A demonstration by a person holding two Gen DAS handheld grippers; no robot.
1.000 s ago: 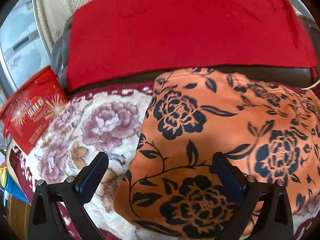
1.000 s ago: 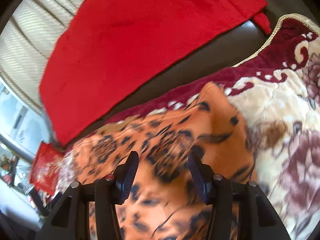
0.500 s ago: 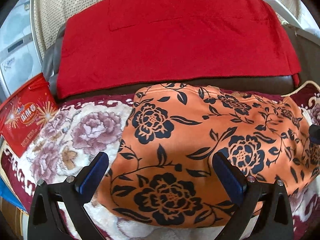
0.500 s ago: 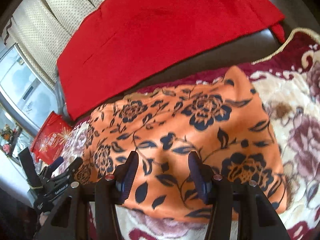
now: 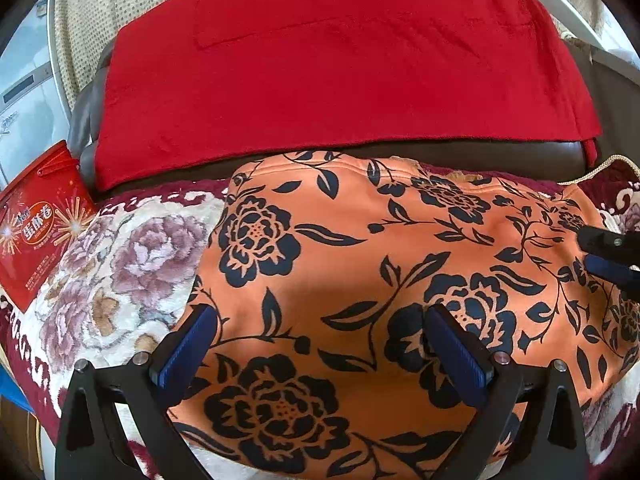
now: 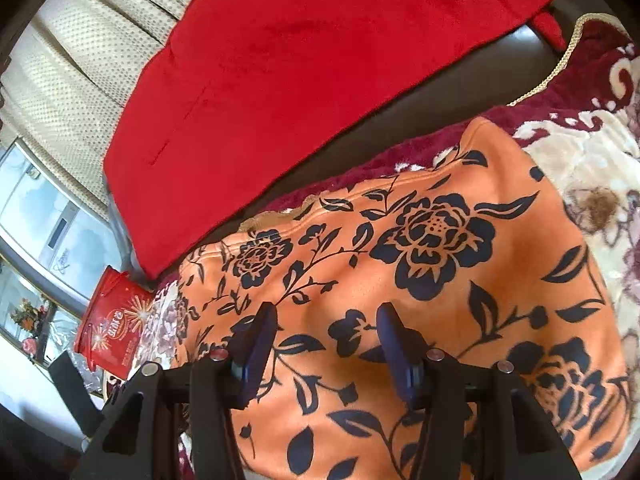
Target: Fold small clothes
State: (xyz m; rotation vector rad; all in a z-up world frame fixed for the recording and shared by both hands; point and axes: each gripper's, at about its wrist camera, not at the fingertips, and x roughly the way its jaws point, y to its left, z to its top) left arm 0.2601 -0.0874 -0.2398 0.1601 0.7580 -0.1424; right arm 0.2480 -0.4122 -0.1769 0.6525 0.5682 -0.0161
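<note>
Both grippers, left gripper (image 5: 316, 344) and right gripper (image 6: 326, 340), hover with jaws apart and empty over the orange floral garment (image 5: 380, 280), which lies spread flat on the plush floral blanket (image 5: 132, 264), seemingly to pick fold points.

The garment (image 5: 360, 280) is orange, printed all over with black roses, leaves and thin trailing stems. Under it the blanket (image 5: 132, 248) is cream plush with mauve-pink peonies and tan leaves, bordered in deep maroon with cream scrollwork; a gold cord (image 6: 560, 60) edges it. Behind, the towel (image 5: 320, 72) is plain bright red, and the sofa (image 5: 440, 154) below it is dark brown. The box (image 5: 40, 224) is red with white and gold starbursts and an orange oval bearing white lettering. The curtain (image 6: 80, 60) is cream with small brown dots. Both grippers (image 5: 320, 344) (image 6: 326, 348) are black with dark blue pads.
</note>
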